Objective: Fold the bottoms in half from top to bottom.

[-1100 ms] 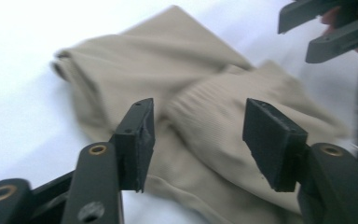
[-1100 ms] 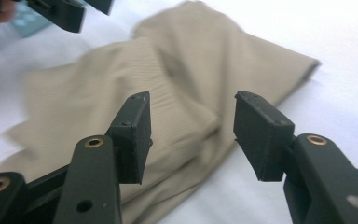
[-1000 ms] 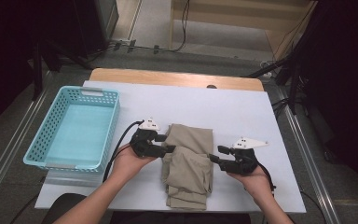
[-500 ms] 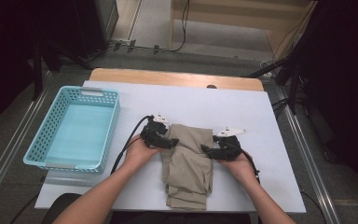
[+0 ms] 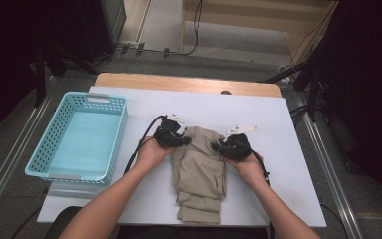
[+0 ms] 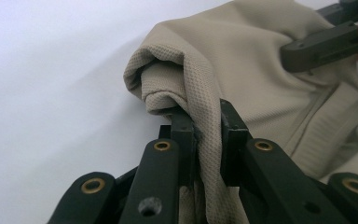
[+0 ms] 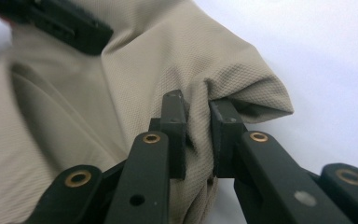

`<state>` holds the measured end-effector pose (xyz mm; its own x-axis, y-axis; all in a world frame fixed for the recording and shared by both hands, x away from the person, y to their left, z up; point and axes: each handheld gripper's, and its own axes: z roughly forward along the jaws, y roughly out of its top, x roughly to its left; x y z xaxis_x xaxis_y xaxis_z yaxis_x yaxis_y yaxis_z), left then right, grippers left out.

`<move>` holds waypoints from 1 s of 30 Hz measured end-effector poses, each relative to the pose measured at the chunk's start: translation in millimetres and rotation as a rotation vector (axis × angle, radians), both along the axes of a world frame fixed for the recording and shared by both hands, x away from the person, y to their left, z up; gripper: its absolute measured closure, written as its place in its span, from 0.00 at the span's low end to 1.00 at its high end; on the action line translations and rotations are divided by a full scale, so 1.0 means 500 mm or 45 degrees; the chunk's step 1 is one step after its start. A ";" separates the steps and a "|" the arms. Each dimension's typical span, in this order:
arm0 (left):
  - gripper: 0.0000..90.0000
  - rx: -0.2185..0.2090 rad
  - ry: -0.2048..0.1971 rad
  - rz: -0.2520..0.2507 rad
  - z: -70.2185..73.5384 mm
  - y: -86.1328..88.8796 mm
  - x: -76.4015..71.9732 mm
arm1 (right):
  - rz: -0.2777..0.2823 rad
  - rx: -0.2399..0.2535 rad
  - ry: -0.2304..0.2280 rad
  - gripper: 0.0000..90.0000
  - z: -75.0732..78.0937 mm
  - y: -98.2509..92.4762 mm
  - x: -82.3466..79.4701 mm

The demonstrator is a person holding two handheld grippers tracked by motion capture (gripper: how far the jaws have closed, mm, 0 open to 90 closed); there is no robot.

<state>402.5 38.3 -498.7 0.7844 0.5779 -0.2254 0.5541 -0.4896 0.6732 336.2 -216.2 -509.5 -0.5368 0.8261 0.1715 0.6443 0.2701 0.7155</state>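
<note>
A folded beige garment (image 5: 199, 174) lies on the white table (image 5: 278, 129), its long side running toward me. My left gripper (image 5: 178, 139) pinches the garment's far left corner (image 6: 168, 79); its jaws have just been closing and now clamp a fold of cloth (image 6: 207, 135). My right gripper (image 5: 225, 145) has the far right corner (image 7: 256, 88), its jaws likewise just closed on bunched cloth (image 7: 198, 135). Each gripper view shows the other gripper's black fingers (image 6: 326, 42) (image 7: 60, 23) across the fabric.
A light blue plastic basket (image 5: 45, 154), empty, stands on the table's left side. Bare white tabletop surrounds the garment to the right and beyond it. A wooden strip (image 5: 189, 83) runs along the table's far edge.
Both hands have moved away from me along the garment's sides and inward to its far corners. The jaws of both grippers have closed on the cloth there.
</note>
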 end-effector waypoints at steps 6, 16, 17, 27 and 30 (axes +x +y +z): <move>0.89 -0.033 -0.050 0.050 0.027 -0.004 0.061 | -0.048 0.027 -0.052 0.86 0.021 -0.007 0.061; 0.90 -0.088 -0.134 0.142 0.101 -0.015 0.143 | -0.149 0.073 -0.105 0.86 0.083 -0.014 0.160; 0.90 -0.099 -0.146 0.151 0.111 -0.016 0.149 | -0.155 0.064 -0.116 0.86 0.092 -0.014 0.167; 0.66 -0.101 -0.310 0.250 0.172 -0.024 0.171 | -0.269 0.003 -0.215 0.68 0.163 -0.023 0.219; 0.62 -0.101 -0.219 0.249 0.162 -0.010 0.171 | -0.251 -0.011 -0.119 0.58 0.148 -0.034 0.221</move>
<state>488.2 33.4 -417.7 0.6905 0.7078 -0.1489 0.5068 -0.3266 0.7978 446.8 -233.3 -435.8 -0.3780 0.9178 0.1211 0.6160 0.1517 0.7730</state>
